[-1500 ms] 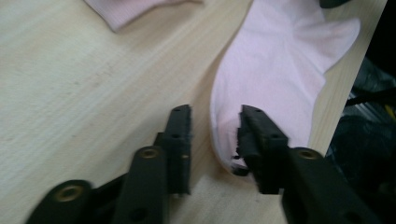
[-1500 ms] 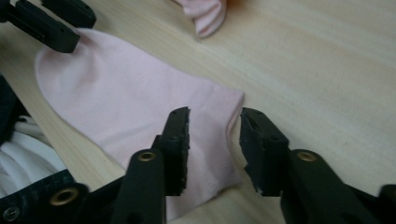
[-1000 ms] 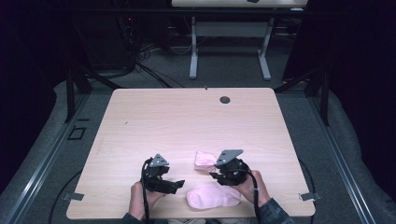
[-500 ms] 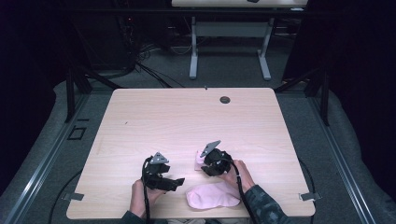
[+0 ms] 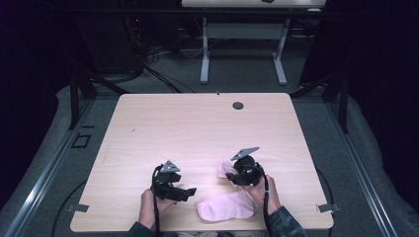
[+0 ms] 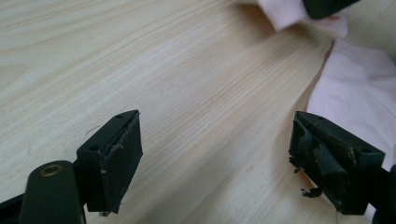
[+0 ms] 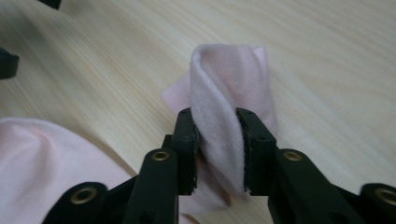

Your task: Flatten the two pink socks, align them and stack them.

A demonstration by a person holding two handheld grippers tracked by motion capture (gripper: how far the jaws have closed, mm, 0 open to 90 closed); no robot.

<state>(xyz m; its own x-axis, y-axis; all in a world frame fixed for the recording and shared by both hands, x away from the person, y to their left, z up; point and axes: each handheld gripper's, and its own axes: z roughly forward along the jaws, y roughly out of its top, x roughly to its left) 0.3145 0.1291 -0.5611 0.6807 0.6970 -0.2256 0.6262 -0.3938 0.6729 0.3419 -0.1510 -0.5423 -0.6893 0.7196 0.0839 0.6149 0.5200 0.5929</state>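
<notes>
- Table (image 5: 197, 128) of pale wood bears two pink socks near its front edge.
- Larger sock (image 5: 225, 206) lies flat, untouched (pairing not yet begun).
- Small sock (image 7: 229, 93) is pinched in the right gripper (image 7: 218, 149), its jaws having just closed.
- Left gripper (image 6: 215, 154) gapes, holding nothing.

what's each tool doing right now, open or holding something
Left tool: open, nothing between its jaws, bare table beneath.
Right tool: closed on a fold of the small pink sock; its jaws have just been closing.
</notes>
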